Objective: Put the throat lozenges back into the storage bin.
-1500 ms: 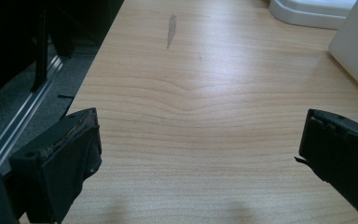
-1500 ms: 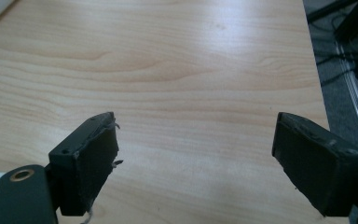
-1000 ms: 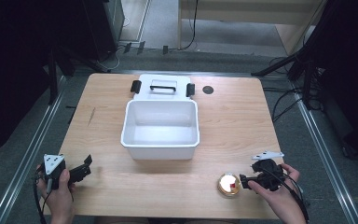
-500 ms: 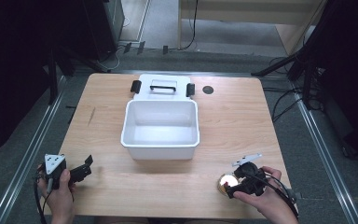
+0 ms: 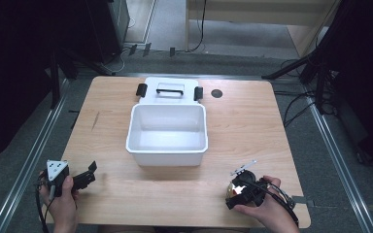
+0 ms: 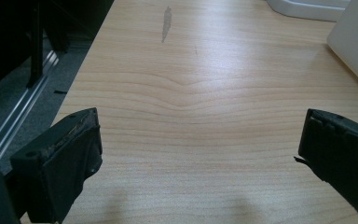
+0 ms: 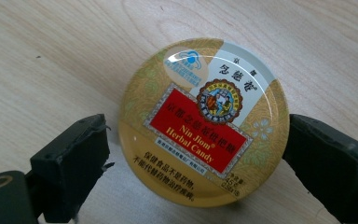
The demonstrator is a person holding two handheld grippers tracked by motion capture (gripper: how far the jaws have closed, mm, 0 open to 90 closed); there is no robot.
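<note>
Right now the right gripper (image 5: 235, 191) is down at the near right corner of the table (image 5: 252, 121), straddling a round gold candy tin (image 7: 204, 122). Its jaws have just been opening; tin sits between them. In the right gripper view the left pad stands apart from the tin's rim, with bare wood visible in the gap. The right pad is just beside the rim; can't tell if it touches. Reads as not clamped.

The tin lies flat on the wood, lid up, red label with "Nin Jiom Herbal Candy" readable. In the high view it shows as a shiny gold spot (image 5: 234, 190) under the gripper, well apart from the white bin (image 5: 167, 145).

The bin is mid-table, open top, nothing visible inside. Its white lid (image 5: 170, 90), with a handle and black clips, lies flat just behind it, touching or nearly so.

The left gripper (image 5: 88, 174) is at the near left edge of the table, jaws wide apart, nothing between them. The left gripper view shows bare wood between its jaws, and a bin wall (image 6: 354, 44) at far right.
</note>
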